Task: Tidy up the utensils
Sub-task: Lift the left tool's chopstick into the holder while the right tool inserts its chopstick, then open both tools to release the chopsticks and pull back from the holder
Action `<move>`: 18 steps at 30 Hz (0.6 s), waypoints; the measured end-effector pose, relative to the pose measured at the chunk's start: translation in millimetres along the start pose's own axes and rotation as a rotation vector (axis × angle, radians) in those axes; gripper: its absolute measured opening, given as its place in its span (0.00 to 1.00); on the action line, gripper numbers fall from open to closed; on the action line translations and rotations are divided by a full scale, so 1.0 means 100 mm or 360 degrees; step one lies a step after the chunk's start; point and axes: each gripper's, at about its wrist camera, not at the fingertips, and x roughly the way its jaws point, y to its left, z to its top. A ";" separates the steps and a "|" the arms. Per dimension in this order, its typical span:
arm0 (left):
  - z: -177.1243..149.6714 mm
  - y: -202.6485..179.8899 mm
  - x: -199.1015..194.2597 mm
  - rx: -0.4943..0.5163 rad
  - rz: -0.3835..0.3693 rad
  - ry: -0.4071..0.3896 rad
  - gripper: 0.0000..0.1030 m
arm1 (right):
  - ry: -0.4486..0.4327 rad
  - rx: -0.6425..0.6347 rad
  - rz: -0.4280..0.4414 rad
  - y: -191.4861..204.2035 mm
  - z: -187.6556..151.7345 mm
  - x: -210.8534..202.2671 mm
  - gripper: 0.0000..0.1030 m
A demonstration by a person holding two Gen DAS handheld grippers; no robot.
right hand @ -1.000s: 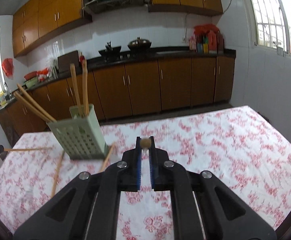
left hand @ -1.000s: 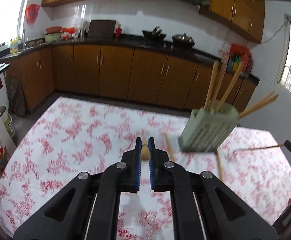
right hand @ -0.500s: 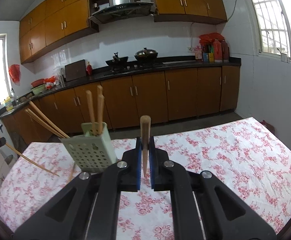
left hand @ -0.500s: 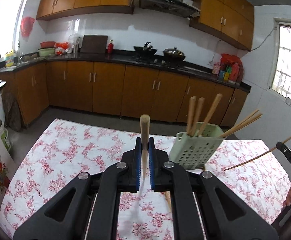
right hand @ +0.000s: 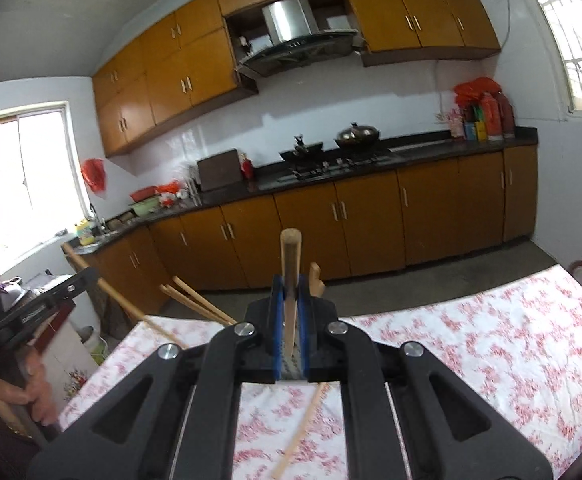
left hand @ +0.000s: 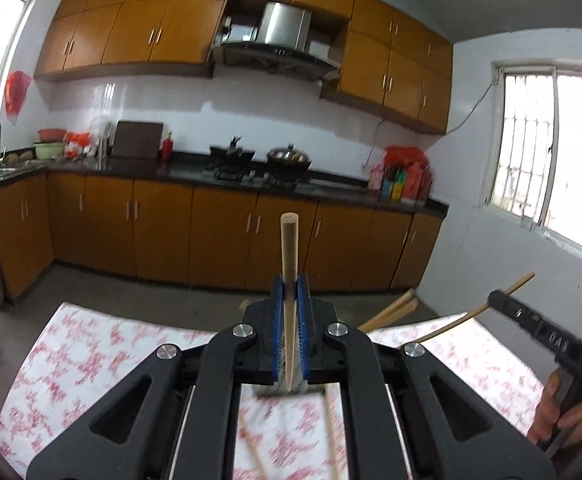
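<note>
Both grippers are the same build: matte black plastic arms with triangular cutouts, fanning out toward the near edge. The left gripper [left hand: 290, 292] and right gripper [right hand: 289, 292] each have bright blue ribbed pads [left hand: 277, 320] lining the fingers, plus four round silver screws [left hand: 242, 330] across the linkages and thin metal rails underneath. Seen from the side, the right one's black bar has white lettering, too blurry to read. A hand [left hand: 559, 412] wraps its handle.

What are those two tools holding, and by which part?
Each holds one wooden chopstick: left tool grips its chopstick near the thin end; right tool grips its chopstick likewise.
</note>
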 end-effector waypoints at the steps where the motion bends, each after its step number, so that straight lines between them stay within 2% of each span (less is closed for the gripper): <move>1: 0.04 -0.03 0.03 -0.0007 -0.0001 -0.0019 0.07 | -0.0015 -0.0007 0.0000 0.02 0.04 0.01 0.07; 5: 0.18 -0.14 0.18 -0.0051 0.0024 -0.0108 0.07 | -0.0061 -0.0033 0.0001 0.10 0.18 0.13 0.07; 9: 0.24 -0.14 0.37 -0.0082 0.0078 -0.0159 0.07 | -0.0042 -0.0052 -0.0009 0.12 0.23 0.33 0.08; 18: 0.07 -0.05 0.80 -0.0095 0.0151 -0.0085 0.07 | 0.0142 -0.0010 -0.0013 0.02 0.07 0.95 0.08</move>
